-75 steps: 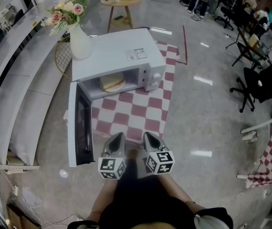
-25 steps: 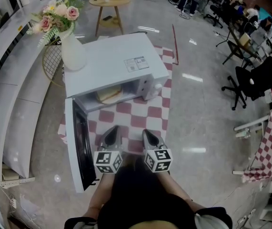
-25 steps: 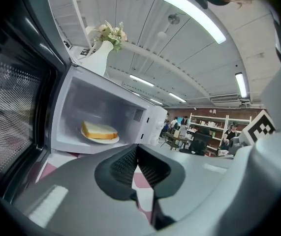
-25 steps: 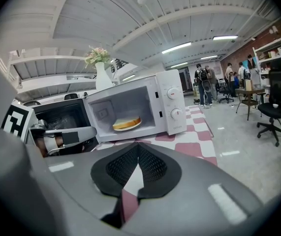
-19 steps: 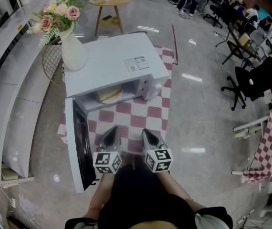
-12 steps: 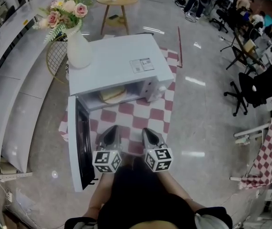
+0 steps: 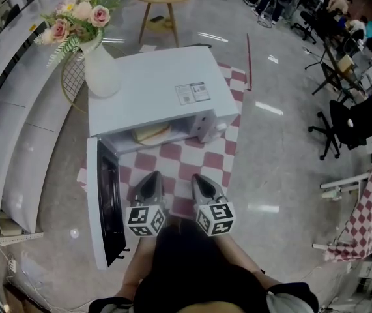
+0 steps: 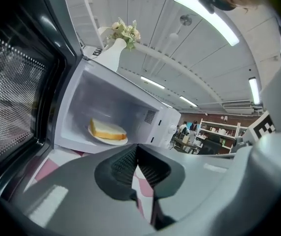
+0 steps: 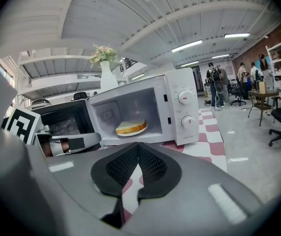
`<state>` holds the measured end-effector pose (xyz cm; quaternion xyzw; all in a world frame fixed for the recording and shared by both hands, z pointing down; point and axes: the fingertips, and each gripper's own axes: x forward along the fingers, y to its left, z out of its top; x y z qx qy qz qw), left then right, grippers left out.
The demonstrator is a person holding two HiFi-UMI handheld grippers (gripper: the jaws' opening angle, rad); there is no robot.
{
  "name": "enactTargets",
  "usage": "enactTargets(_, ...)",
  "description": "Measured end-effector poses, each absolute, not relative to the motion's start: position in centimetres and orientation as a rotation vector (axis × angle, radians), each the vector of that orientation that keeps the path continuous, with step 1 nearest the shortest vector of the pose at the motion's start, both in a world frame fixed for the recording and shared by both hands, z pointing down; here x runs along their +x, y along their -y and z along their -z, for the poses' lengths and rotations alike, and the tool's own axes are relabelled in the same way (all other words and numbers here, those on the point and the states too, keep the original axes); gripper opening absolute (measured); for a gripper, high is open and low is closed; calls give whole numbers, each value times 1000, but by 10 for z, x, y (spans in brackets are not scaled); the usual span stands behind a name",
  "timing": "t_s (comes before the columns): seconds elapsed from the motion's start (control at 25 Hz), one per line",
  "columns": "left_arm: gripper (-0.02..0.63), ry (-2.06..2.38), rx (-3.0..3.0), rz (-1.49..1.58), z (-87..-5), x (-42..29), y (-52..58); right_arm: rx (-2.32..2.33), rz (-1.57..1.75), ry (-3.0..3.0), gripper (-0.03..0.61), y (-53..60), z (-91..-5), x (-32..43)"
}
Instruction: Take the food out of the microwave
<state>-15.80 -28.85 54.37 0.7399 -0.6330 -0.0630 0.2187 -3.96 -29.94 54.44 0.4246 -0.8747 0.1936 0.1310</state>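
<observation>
Inside open microwave (image 7: pixel 153 90): bread slice (image 8: pixel 108 130) on plate (image 8: pixel 111 142); left tongs (image 8: pixel 137 150), right tongs (image 9: pixel 139 148) together.

Beyond fingertips: white box-shaped microwave (image 7: pixel 153 90), smooth painted shell, satin sheen. Left of fingers: its open door (image 7: pixel 102 207), dark glossy pane over perforated metal mesh. Under fingers: red-and-white checked cloth mat (image 7: pixel 189 168), matt weave. Grey floor (image 7: pixel 283 162) polished, mirror-glossy. Left gripper (image 7: pixel 150 178), right gripper (image 7: pixel 202 180): grey matt plastic shells, black ribbed rubbery pads (image 8: pixel 123 165). Pale bread slice (image 8: pixel 108 130), soft crumb, on glossy white plate (image 8: pixel 111 141).
</observation>
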Motion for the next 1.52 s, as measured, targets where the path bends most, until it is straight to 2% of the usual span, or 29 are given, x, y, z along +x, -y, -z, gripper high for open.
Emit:
enactTargets(0.8,6,1742,1885,315,-559,-169,330,1102,-578,2544,2,327,-550,-49)
enactTargets(1.52,6,1551,1539,677,-589,-185,352,1024,-613,2527,2,337,-564,-57)
